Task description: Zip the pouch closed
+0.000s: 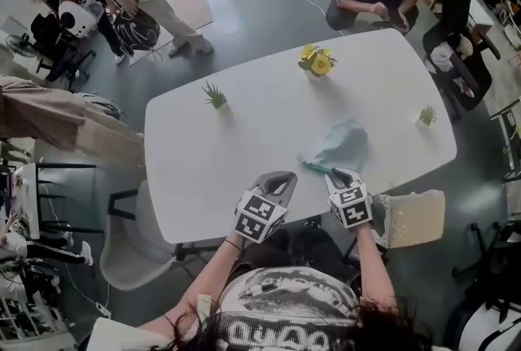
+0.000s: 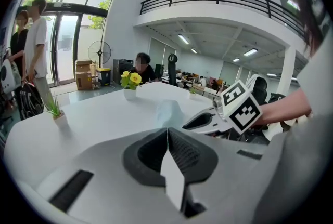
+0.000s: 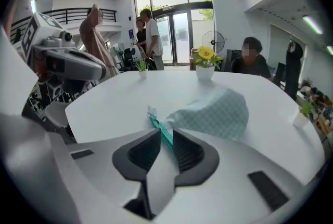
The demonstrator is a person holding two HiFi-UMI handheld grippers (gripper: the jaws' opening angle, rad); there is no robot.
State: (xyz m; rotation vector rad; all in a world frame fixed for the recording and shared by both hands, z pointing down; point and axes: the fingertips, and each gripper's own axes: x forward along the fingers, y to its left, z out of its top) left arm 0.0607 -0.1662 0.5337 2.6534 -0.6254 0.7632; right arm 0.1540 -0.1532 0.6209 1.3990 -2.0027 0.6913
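- Two grippers are in my hands, my left gripper (image 1: pixel 284 177) and my right gripper (image 1: pixel 343 175). Both are on my side of the yellow flower pot (image 1: pixel 316 63), at the near edge of the white table (image 1: pixel 236 138).
- The pale blue checked pouch (image 1: pixel 342 142) lies crumpled on the table between the flower pot and my right gripper, nearer the gripper.
- Its teal zipper strip (image 3: pixel 156 119) sticks out of the pouch end farthest from the flower pot.
- My right fingers stand apart, with the strip's end in the gap between them, not pinched.
- My left fingers are pressed together on nothing, and that gripper is clear of the pouch.
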